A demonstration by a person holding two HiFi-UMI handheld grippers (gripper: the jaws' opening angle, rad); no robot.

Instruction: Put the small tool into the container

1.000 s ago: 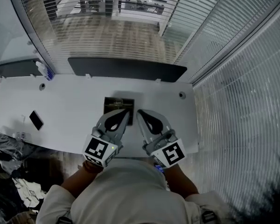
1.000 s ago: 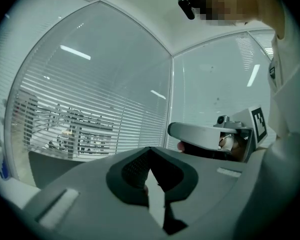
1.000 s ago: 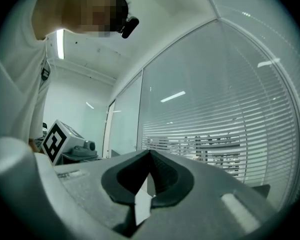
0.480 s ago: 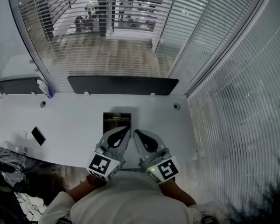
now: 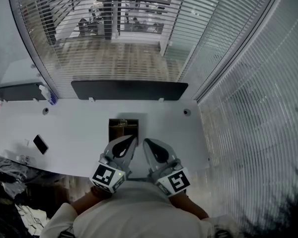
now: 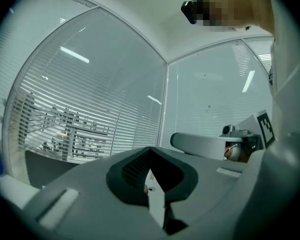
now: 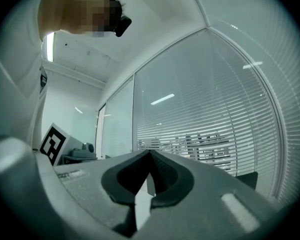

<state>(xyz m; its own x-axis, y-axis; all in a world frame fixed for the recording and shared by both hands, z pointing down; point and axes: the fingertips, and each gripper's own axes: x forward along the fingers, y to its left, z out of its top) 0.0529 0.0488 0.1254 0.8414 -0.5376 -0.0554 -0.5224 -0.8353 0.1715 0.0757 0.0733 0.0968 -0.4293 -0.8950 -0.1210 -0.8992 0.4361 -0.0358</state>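
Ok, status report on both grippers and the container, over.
Left gripper shut, empty. Right gripper shut, empty. Dark container on white table, just beyond both tips; contents too small to tell. Nothing between.

Your head camera looks steeply down on the desk (image 5: 64,125), with the left gripper (image 5: 132,139) and right gripper (image 5: 146,142) close beneath it. Each gripper camera sits just behind its own jaws, tilted up toward the blinds (image 6: 80,119) and ceiling (image 6: 140,14). All three views share those blinds; each gripper camera catches the other gripper at its edge.
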